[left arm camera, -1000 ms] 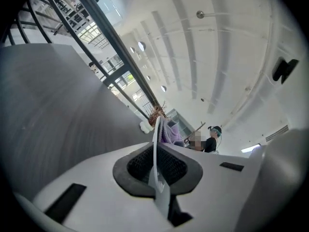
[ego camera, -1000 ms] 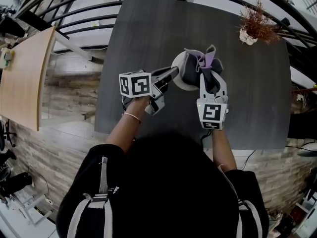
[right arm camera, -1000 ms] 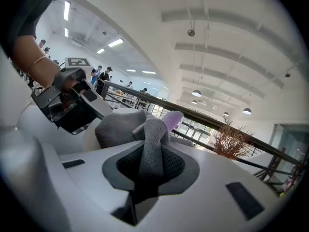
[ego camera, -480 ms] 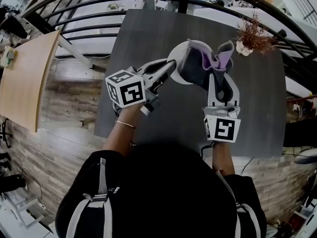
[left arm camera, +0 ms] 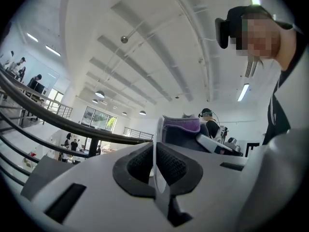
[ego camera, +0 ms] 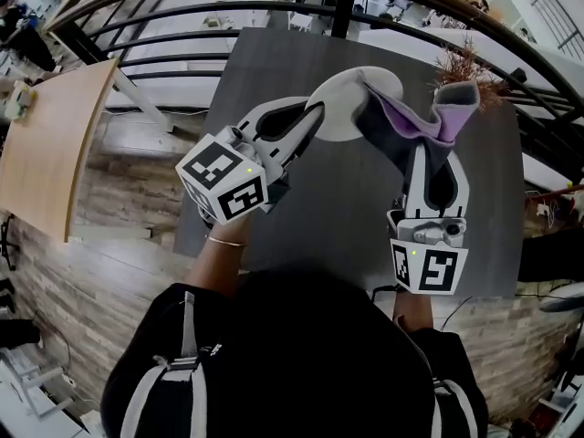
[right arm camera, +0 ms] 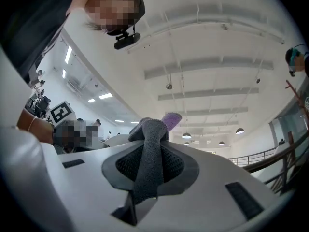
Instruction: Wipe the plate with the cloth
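1. The left gripper (ego camera: 313,121) was clamped shut on the near-left rim of the white plate (ego camera: 345,108), which it held in the air above the dark table (ego camera: 239,71).
2. In the left gripper view the plate (left arm camera: 154,170) stood edge-on between the pads as a thin upright line. In the head view its oval stretched left to right beyond the jaw tips.
3. The right gripper (ego camera: 432,153) pinched the grey-and-purple cloth (ego camera: 406,121). Its bunched length ran near to far along the jaws, and its far end reached the plate's right side.
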A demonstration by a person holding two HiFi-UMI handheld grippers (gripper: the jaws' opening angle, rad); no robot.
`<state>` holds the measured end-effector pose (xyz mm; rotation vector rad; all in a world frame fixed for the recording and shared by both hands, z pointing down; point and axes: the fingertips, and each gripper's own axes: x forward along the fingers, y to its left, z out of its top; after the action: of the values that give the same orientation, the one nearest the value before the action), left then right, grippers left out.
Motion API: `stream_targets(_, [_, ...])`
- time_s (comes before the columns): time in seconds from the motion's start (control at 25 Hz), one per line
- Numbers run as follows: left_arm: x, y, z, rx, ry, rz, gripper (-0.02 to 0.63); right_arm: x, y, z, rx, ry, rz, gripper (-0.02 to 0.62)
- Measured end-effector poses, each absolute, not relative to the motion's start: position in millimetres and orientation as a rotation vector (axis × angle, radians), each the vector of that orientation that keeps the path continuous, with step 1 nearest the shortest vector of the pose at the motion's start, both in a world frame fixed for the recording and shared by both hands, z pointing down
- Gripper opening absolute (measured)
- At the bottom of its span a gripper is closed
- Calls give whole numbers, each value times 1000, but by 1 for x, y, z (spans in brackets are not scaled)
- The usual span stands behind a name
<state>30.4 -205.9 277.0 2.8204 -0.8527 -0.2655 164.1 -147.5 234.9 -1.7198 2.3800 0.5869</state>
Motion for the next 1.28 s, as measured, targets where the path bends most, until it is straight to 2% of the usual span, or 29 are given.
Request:
stream_targets(0.48, [29, -184, 238, 2967, -920, -251, 15, 169, -108, 172, -1599, 2278, 810, 60])
stream_targets(0.8, [35, -172, 223, 3024, -922, -280, 15, 123, -77, 144, -1385, 2295, 1000, 60])
stream_targets(1.28, [50, -157, 224, 3066, -892, -240, 15, 82, -96, 165, -1252, 2426, 839, 60])
